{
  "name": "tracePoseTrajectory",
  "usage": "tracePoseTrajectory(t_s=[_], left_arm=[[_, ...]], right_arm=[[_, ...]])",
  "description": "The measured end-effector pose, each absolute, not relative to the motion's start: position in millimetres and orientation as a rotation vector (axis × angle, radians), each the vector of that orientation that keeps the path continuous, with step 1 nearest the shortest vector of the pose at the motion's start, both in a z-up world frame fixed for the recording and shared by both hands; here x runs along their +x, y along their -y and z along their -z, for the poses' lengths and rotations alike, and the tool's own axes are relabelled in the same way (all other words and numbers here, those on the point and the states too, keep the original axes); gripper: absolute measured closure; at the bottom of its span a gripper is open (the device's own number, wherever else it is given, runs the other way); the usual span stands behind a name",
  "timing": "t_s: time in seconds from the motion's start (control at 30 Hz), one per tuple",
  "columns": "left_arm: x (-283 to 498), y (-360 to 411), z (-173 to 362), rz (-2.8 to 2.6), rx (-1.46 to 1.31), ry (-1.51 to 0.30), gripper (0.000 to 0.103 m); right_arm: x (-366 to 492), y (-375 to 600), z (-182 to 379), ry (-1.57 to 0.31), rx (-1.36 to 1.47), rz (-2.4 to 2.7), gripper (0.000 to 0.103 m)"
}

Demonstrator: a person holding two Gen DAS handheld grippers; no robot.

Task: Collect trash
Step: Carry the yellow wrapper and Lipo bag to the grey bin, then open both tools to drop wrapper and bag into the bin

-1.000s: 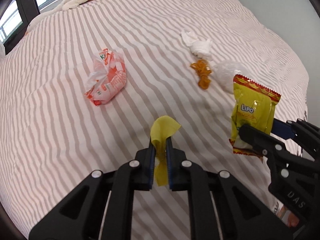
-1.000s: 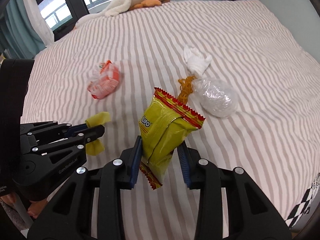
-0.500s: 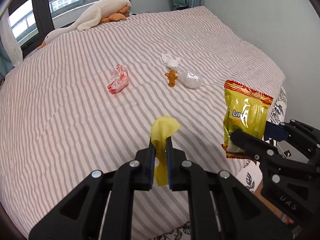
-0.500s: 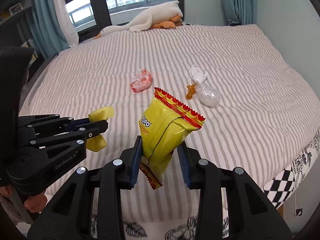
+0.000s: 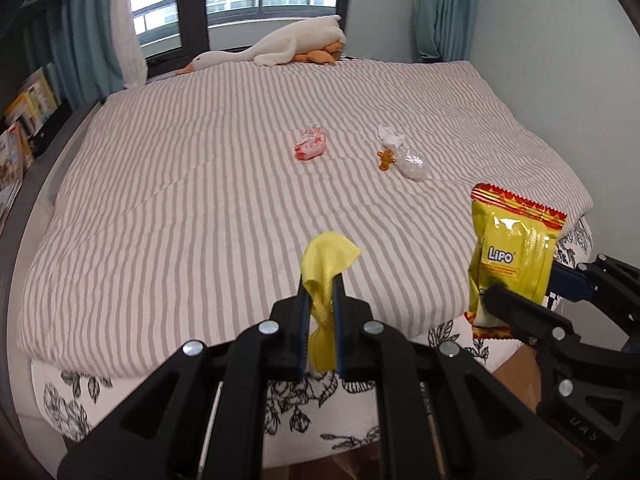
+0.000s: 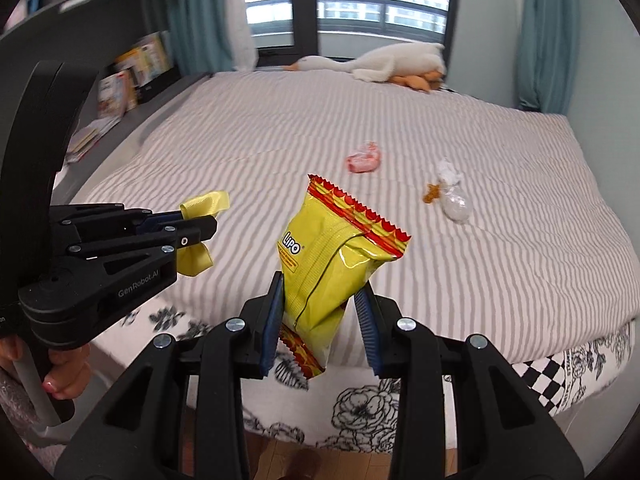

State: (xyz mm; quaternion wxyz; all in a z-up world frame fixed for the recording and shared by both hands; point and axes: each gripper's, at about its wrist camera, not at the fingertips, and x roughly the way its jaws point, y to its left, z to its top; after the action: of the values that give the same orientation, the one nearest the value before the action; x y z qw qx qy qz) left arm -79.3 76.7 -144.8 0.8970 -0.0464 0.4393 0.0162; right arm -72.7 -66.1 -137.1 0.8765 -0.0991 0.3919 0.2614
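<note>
Yellow foil, marked "Lipo", identifies the snack packet [image 6: 332, 264] clamped upright in the right claw [image 6: 320, 316], jaws closed on its lower half, off the foot of the bed [image 5: 200, 184]. The left claw [image 5: 320, 312] is pinched tight on a yellow scrap [image 5: 326, 268], also clear of the bed's foot edge. Mid-bed lie a pink wrapper [image 5: 309, 149], an orange wrapper [image 5: 385, 159], a white tissue [image 5: 389, 136] and a clear bag [image 5: 414, 163]. A plush goose [image 5: 288, 46] lies at the bed's head.
</note>
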Motion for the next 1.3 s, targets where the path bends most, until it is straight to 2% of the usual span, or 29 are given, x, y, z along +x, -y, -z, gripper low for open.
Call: tracePoseTrajectory(t_s=[0.27, 0.73, 1.1, 1.17, 1.27, 1.3], left_arm=[[-211, -105, 148, -0.306, -0.228, -0.898, 0.092], [-458, -217, 130, -0.814, -0.444, -0.859, 0.092], [-577, -280, 131, -0.878, -0.441, -0.866, 0.092], [-589, -289, 134, -0.868, -0.440, -0.863, 0.092], [-606, -300, 137, -0.854, -0.442, -0.855, 0.092], [-609, -303, 137, -0.848, -0.445, -0.852, 0.092]], right_arm=[[-157, 37, 137, -0.775, -0.306, -0.815, 0.070], [-360, -106, 114, -0.712, -0.494, -1.352, 0.070], [-502, -215, 125, -0.727, -0.550, -1.467, 0.069], [-520, -230, 129, -0.742, -0.562, -1.463, 0.069], [-538, -247, 133, -0.745, -0.578, -1.449, 0.062], [-540, -251, 134, -0.743, -0.582, -1.446, 0.057]])
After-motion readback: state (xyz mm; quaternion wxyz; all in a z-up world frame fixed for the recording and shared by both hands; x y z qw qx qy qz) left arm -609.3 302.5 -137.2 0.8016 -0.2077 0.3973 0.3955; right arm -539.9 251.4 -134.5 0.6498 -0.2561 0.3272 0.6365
